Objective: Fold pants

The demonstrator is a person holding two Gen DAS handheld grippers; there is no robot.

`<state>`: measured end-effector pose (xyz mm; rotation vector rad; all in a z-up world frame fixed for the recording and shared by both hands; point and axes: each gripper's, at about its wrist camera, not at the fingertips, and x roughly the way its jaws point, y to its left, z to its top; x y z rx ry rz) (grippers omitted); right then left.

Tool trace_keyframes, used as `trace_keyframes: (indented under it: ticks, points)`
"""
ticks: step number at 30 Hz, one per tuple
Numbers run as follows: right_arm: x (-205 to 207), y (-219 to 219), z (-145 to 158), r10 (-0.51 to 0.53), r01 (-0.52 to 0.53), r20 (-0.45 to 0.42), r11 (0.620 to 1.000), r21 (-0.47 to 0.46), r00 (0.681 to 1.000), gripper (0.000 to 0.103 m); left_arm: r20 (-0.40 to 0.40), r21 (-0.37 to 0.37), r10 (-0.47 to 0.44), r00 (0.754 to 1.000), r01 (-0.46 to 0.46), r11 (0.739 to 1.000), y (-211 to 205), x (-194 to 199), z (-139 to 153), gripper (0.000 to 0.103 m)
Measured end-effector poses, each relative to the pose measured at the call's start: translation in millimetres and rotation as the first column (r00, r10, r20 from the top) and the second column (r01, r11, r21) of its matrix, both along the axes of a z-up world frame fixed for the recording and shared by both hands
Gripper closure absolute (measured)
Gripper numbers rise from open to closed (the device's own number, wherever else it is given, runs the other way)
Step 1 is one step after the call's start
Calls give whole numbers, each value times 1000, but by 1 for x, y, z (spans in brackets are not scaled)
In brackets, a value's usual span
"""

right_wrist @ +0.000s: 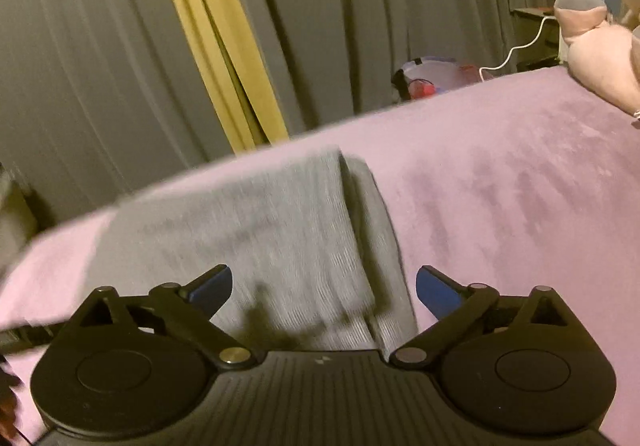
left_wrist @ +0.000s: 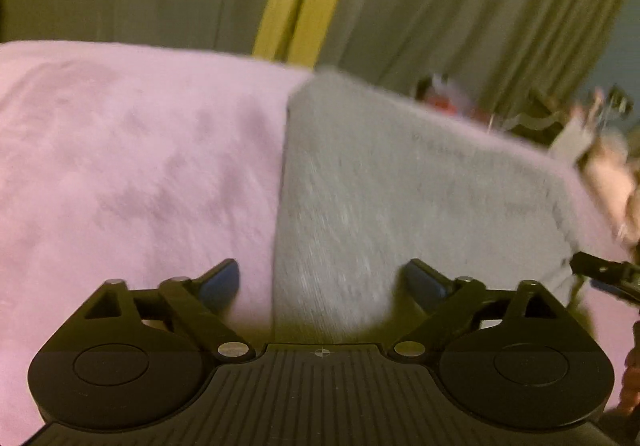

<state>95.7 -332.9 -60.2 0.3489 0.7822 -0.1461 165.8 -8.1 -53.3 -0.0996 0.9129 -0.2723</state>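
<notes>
Black ribbed housing fills the bottom of both wrist views, with two round black discs at its corners and hinged black arms reaching forward to blue-padded fingertips.

From the left wrist view, the left gripper (left_wrist: 323,282) stands wide apart with nothing pinched between its pads. One blue pad (left_wrist: 222,282) sits over the pink blanket (left_wrist: 120,166); the other sits over grey cloth. Directly ahead of these tongs, and stretching off to their right, lie the grey pants (left_wrist: 400,186), folded into a flat block whose straight left edge runs forward from between the fingers. At the far right edge, level with the fingertips, a black tip of the right gripper (left_wrist: 604,272) pokes into view.

From the right wrist view, the right gripper (right_wrist: 324,288) is likewise spread wide and holds nothing. The pants (right_wrist: 248,230) lie just ahead of and between its fingers, spreading off to their left, with a folded layer forming a raised ridge near the right fingertip. The blanket (right_wrist: 500,186) spreads away to the right of the tongs.

Farther off, beyond the blanket's far edge, hang grey curtains (right_wrist: 340,6) with a yellow strip (right_wrist: 208,30) between them. To the far right sit pale pink plush toys (right_wrist: 600,58), a white cable (right_wrist: 516,54), and a small cluttered item with red and blue parts (right_wrist: 424,80), too blurred to identify.
</notes>
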Motion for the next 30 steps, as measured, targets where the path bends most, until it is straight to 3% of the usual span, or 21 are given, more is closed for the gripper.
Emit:
trace_keyframes:
  ticks: [2, 4, 7, 10, 14, 16, 19, 21, 23, 27, 30]
  points:
    - [-3, -7, -13, -15, 17, -53, 999, 42, 999, 4, 0, 61, -2, 1000, 2, 998, 0, -5, -11, 6]
    - [-11, -11, -3, -62, 66, -45, 993, 97, 997, 4, -7, 44, 45, 999, -45, 998, 7, -10, -6, 6]
    - [-33, -2, 19, -79, 80, 34, 997, -18, 996, 4, 9, 67, 161, 987, -161, 985, 25, -30, 3, 7]
    - [-60, 17, 27, -32, 40, 83, 995, -95, 996, 4, -33, 74, 179, 983, -176, 982, 23, -44, 5, 6]
    - [-72, 31, 10, 8, -12, -77, 999, -46, 997, 4, -105, 56, 152, 983, -147, 988, 14, -57, 11, 2]
    - [-67, 44, 5, -18, 1, -203, 996, -84, 979, 4, -141, 73, 129, 982, -120, 990, 3, -68, 7, 2]
    - [-50, 60, 1, 69, -129, -358, 981, -146, 931, 4, -196, 149, 98, 976, -69, 986, -17, -86, -1, 2]
    - [-52, 63, -1, 47, -117, -360, 977, -176, 932, 4, -174, 208, 83, 981, -46, 977, -30, -99, 0, 2]
    - [-58, 58, -2, 36, -91, -363, 986, -138, 931, 4, -127, 244, 52, 990, -20, 970, -43, -110, 4, 2]
    - [-63, 54, 2, 50, -66, -329, 997, -35, 943, 4, -83, 268, 12, 996, 11, 963, -60, -123, 11, 2]
    - [-68, 65, 11, 63, -88, -288, 993, -75, 955, 4, -56, 279, -7, 998, 23, 960, -65, -128, 17, 2]
